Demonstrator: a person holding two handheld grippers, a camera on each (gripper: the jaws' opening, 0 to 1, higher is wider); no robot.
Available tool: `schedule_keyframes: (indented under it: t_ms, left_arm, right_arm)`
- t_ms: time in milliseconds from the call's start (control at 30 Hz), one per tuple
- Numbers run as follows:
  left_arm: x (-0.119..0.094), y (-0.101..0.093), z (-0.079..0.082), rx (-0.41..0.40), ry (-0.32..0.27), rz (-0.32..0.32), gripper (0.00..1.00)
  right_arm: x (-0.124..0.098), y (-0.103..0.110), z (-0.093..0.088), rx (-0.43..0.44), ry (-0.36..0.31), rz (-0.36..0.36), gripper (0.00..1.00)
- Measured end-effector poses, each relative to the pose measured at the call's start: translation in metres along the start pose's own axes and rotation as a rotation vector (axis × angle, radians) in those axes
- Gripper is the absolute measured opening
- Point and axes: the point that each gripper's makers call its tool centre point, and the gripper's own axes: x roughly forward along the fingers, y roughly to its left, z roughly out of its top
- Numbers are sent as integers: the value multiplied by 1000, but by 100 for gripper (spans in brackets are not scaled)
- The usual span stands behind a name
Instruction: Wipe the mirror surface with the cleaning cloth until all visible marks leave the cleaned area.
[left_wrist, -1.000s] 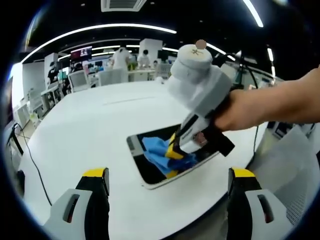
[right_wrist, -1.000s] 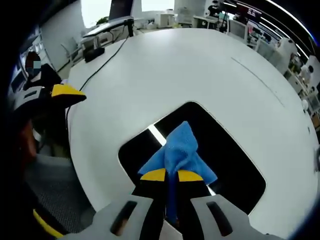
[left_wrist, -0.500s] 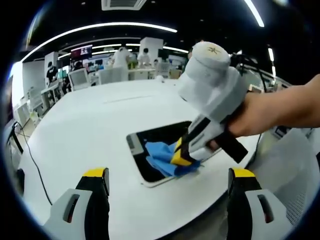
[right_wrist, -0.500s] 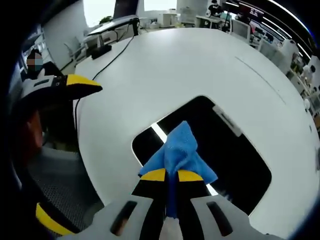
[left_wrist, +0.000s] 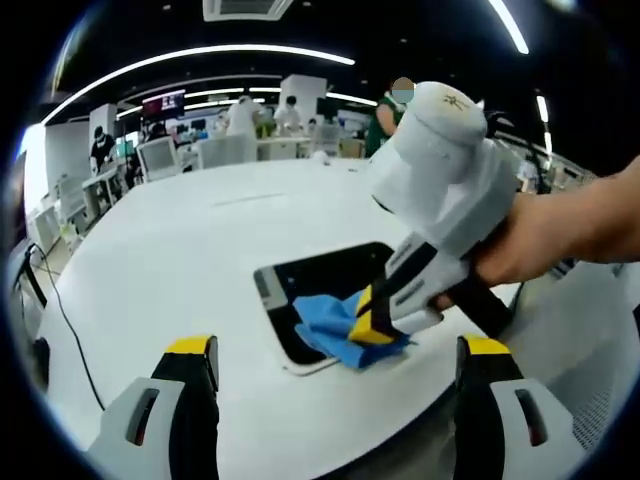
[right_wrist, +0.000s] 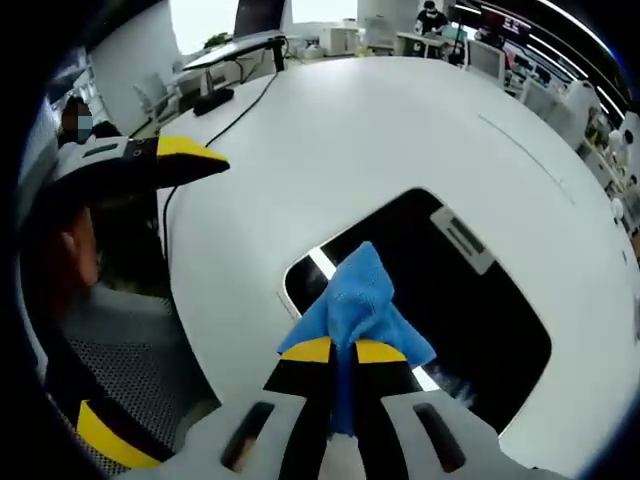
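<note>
One blue cleaning cloth (right_wrist: 355, 305) is clenched in the right gripper (right_wrist: 342, 350) and pressed on the mirror (right_wrist: 480, 320), at its end toward seven o'clock in the right gripper view. The mirror lies flat on a white table (left_wrist: 180, 260). The left gripper (left_wrist: 335, 360) hangs with its jaws spread, grasping nothing, toward six o'clock of the mirror in its own view.

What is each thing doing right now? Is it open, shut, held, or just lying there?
Right gripper: shut on the cloth.
Left gripper: open, holding nothing, held above the table.
Cloth: bunched, pinched in the right gripper, pressed on the mirror's near edge.
Mirror: lying flat on the table, dark, reflecting a ceiling light strip.
Table: white, with the mirror on it.
</note>
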Motion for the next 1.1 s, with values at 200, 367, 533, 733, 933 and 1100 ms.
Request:
schedule_keyframes:
  t_ms: [200,367,533,733,933,1100]
  left_arm:
    - [0,0,0,2,-1,1,99]
    - [0,0,1,0,-2,2,99]
    - [0,0,0,-1,-2,2,99]
    - [-1,-1,0,1,0,1,99]
    - [0,-1,-1,2,3,1,99]
    - [0,-1,-1,4,5,1,99]
  right_arm:
    - [-1,3,-1,-7,-3,7,1]
    - [-1,2,-1,-14,-6,9,1]
    - [0,2,-1,-19,-10,14,1]
    - [0,2,-1,-27,-12,25,1]
    - [0,2,-1,-30,-13,30,1]
    - [-1,2,-1,-33,-13,38,1]
